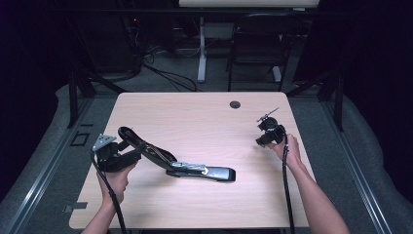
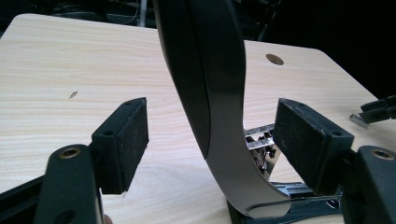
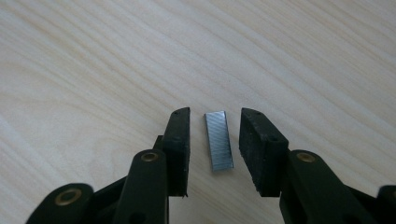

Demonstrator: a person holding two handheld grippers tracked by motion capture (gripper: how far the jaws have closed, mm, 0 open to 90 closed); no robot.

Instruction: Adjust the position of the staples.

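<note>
The right hand-held gripper (image 3: 214, 140) straddles a staple strip (image 3: 219, 140) without touching; the left hand-held gripper (image 2: 210, 140) gapes around the stapler's lid (image 2: 210, 93).

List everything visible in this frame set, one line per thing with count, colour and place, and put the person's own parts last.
stapler: one, black and silver, swung open on the table's left-centre, its arm raised between the left gripper's fingers.
staple strip: one, silver, flat on the table between the right gripper's fingers, with gaps on both sides.
table: one, light wood, with a round cable hole near its far edge.
folding chair: one, black, on the floor beyond the table.
desk leg: one, white, on the floor beyond the table.
left gripper: one, black, open around the stapler's arm without pressing it.
right gripper: one, black, open over the strip.
hands: two, at the near edge, each holding a gripper.
</note>
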